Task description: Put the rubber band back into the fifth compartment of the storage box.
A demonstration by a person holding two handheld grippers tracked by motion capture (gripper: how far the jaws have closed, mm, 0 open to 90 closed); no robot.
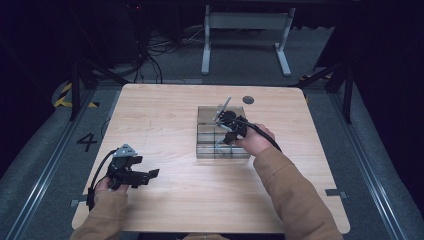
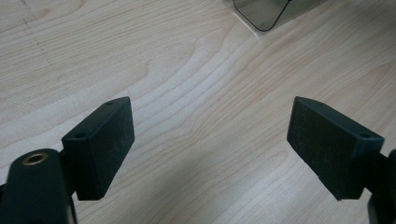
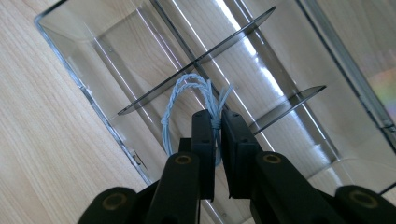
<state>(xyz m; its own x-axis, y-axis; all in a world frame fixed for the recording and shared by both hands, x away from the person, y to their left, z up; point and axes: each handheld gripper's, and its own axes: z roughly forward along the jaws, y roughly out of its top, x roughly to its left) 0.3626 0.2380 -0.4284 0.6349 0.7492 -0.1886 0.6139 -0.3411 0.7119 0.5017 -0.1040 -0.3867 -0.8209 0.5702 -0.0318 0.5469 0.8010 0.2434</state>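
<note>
Jaws around 1 pale-blue cord loop [image 3: 189,100], seemingly.

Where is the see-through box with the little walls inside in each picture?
High view: the clear box sits right of the table's middle, under the right gripper.
Left gripper view: one corner of it peeks in at the top edge, right of centre.
Right gripper view: it spans most of the picture, behind the fingers pinching a pale blue cord loop.
Shared landmark: the light wooden table.
</note>
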